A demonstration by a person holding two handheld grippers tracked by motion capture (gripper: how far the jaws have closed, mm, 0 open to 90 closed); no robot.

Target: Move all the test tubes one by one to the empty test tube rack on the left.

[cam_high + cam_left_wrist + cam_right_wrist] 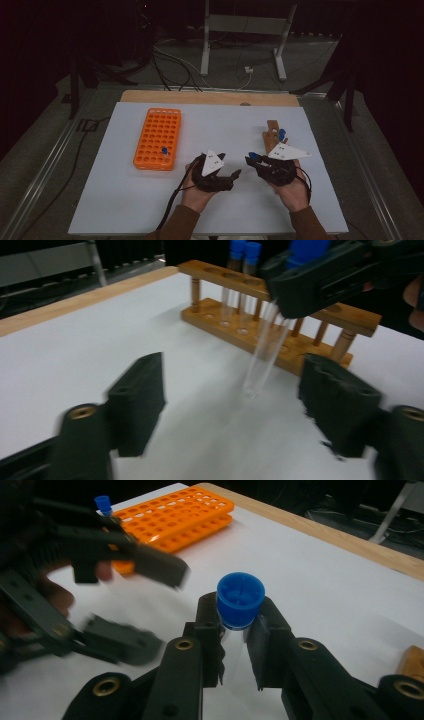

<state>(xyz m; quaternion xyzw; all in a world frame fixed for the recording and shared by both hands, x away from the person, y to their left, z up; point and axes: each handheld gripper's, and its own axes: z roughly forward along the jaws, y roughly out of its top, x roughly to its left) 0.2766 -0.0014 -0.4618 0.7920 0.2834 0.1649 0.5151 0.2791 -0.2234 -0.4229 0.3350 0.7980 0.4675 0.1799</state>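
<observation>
Jaws of my right gripper [234, 630] squeeze a clear test tube [262, 357] just under its round blue cap [240, 599]. My left gripper [232, 405] is half open, holding nothing, near the tube. Wooden rack [280, 325] holds two capped tubes; orange plastic rack [158, 138] holds one.

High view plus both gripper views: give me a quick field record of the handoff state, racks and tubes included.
right gripper: shut on clear glass test tube with blue cap, gripped just below the cap
left gripper: open, jaws either side of the tube's lower end, not touching it
tube body: hangs tilted above the white table sheet
orange plastic tube rack: left on the sheet, one blue-capped tube in it
wooden tube rack: right side, holds blue-capped tubes
</observation>
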